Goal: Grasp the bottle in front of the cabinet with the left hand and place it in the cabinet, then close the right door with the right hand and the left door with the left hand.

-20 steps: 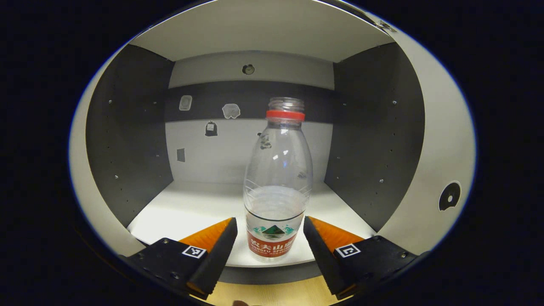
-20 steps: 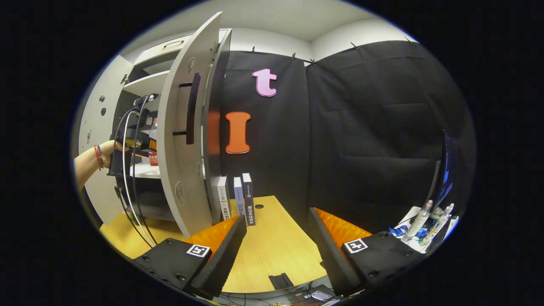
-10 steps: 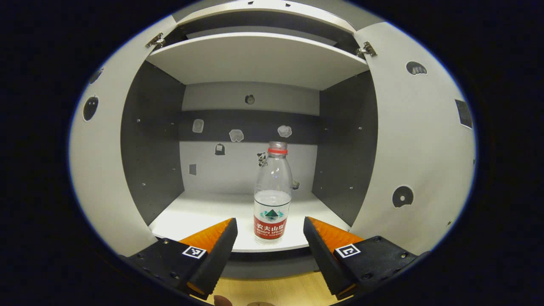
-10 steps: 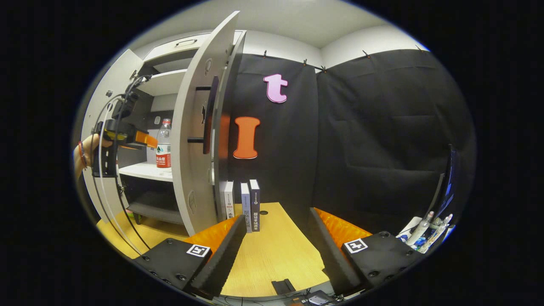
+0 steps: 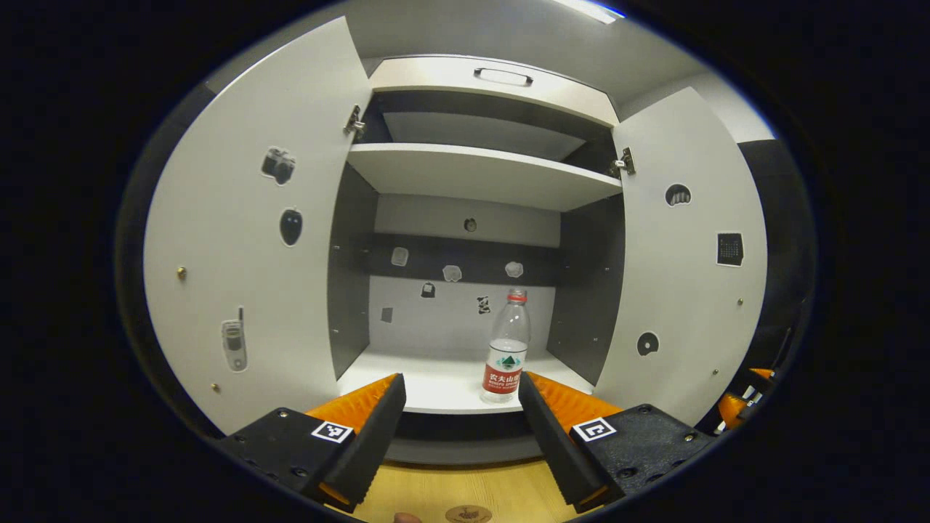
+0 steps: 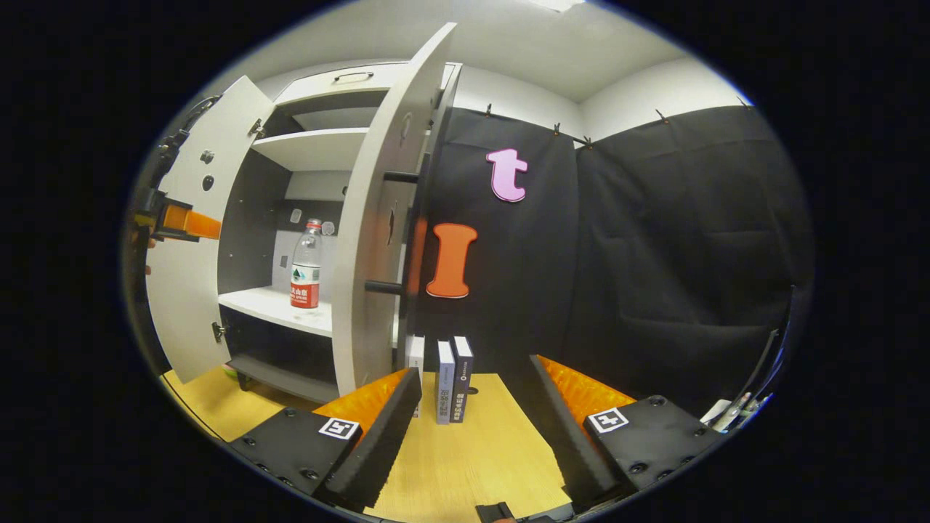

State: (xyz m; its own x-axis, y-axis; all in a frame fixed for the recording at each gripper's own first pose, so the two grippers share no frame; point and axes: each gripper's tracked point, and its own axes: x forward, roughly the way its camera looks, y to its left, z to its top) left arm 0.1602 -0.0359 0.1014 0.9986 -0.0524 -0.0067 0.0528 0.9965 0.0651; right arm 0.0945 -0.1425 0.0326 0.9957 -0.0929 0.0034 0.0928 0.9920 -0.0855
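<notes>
Standing placed: the bottle is upright on the lower shelf of the cabinet, right of middle, so step 1 of 3 looks done.

From left to right in the left gripper view, the left door is wide open, the left gripper hangs empty with jaws apart in front of the shelf, and the right door is also open; both doors are left to close. The right gripper, jaws spread and holding nothing, points past the right door's edge over the table. The items at the far right edge of the right gripper view are too cut off to identify.
</notes>
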